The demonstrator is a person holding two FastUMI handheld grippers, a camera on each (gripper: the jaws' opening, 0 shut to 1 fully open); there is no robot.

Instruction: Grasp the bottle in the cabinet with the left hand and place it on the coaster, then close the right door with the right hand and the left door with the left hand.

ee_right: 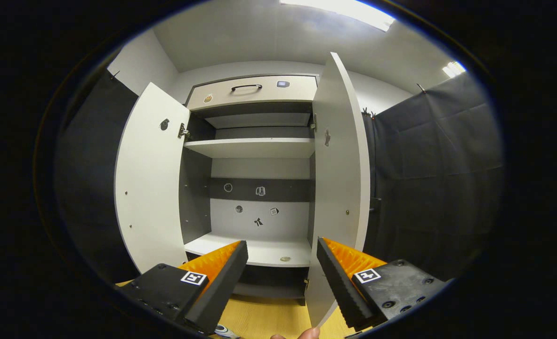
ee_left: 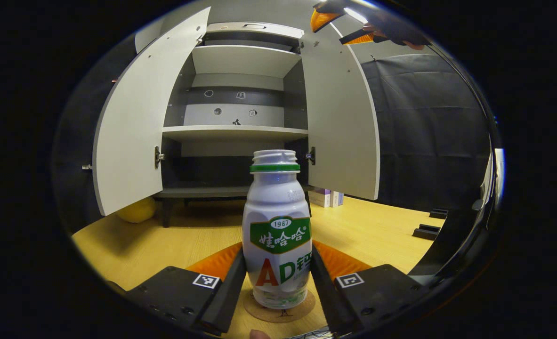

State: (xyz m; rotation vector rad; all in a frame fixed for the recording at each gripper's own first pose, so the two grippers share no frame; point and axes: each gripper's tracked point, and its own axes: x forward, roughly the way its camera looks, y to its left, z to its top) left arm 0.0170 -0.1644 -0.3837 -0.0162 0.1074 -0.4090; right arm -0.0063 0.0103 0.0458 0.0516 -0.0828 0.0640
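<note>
Left door (ee_left: 127, 141) swung wide, flat pale panel. Left claw (ee_left: 278, 278) grips the bottle (ee_left: 277, 235), both fingers on its waist; smooth white plastic, upright on the round cork coaster (ee_left: 259, 310) atop the wood-grain worktop (ee_left: 377, 230). Right claw (ee_right: 282, 278) open, empty, facing the right door (ee_right: 339, 188), likely next.

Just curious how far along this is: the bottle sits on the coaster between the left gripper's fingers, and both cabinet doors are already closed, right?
Not quite: both doors, left door and right door, stand open, as the right gripper view shows. The bottle does sit on the coaster between the left gripper fingers.
</note>
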